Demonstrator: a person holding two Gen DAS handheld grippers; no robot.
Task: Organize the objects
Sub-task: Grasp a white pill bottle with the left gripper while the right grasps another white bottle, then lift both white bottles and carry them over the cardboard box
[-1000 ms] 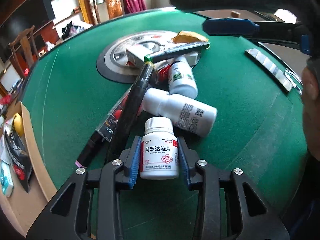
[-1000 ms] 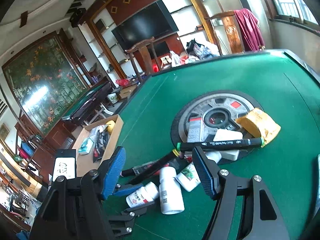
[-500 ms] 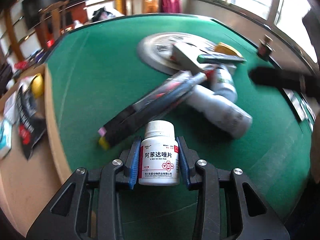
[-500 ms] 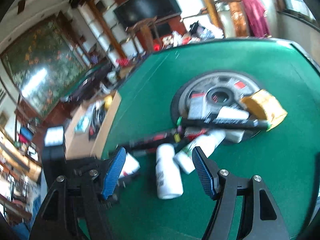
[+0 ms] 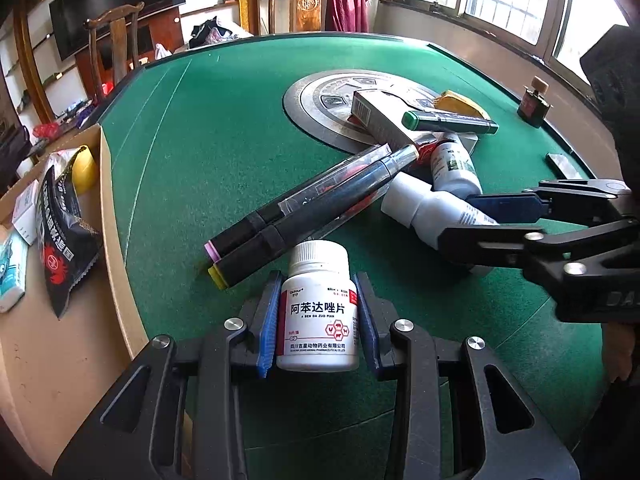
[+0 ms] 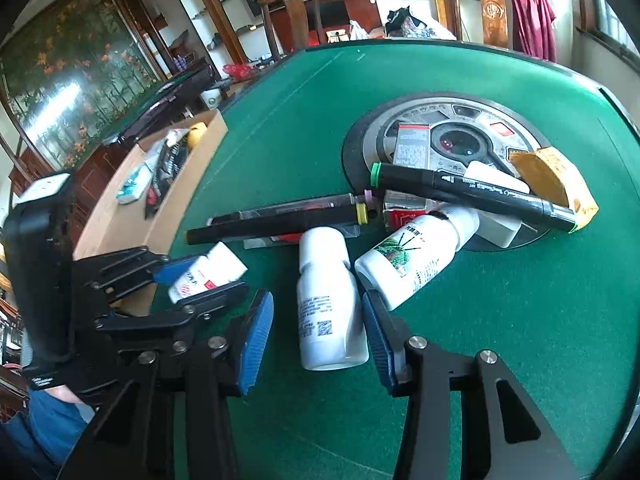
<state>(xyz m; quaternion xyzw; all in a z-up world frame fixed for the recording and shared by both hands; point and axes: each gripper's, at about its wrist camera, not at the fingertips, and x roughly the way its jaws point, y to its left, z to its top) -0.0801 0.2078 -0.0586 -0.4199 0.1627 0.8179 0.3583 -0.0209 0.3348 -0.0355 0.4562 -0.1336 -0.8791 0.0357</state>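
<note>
My left hand-held gripper [image 5: 318, 316] is clamped on a small white pill bottle [image 5: 318, 312] with a red-edged label, both blue pads pressed against its sides, and it carries the bottle clear of the pile, over the near part of the green desk [image 5: 224, 128]. My right hand-held gripper [image 6: 318, 330] has dropped from above the clutter to desk level, and its jaws have just been closing around a larger white bottle [image 6: 328, 308] lying on its side; the bottle sits between the pads, but I see a gap on each side, so nothing is gripped yet. I judge that one bottle is secured and a second is about to be taken, with most of the sorting still ahead. The cardboard box [image 5: 108, 216] stands against the desk's left edge, already holding packets, and the open felt between it and the pile gives my left hand a free path. The right side is tighter: a green-labelled bottle [image 6: 416, 256] lies just beside my right pad, and two black markers [image 6: 280, 220] cross near the cap of the lying bottle, so a lift may nudge them. A green-capped marker [image 6: 472, 192] rests over the round centre plate [image 6: 492, 120].
</note>
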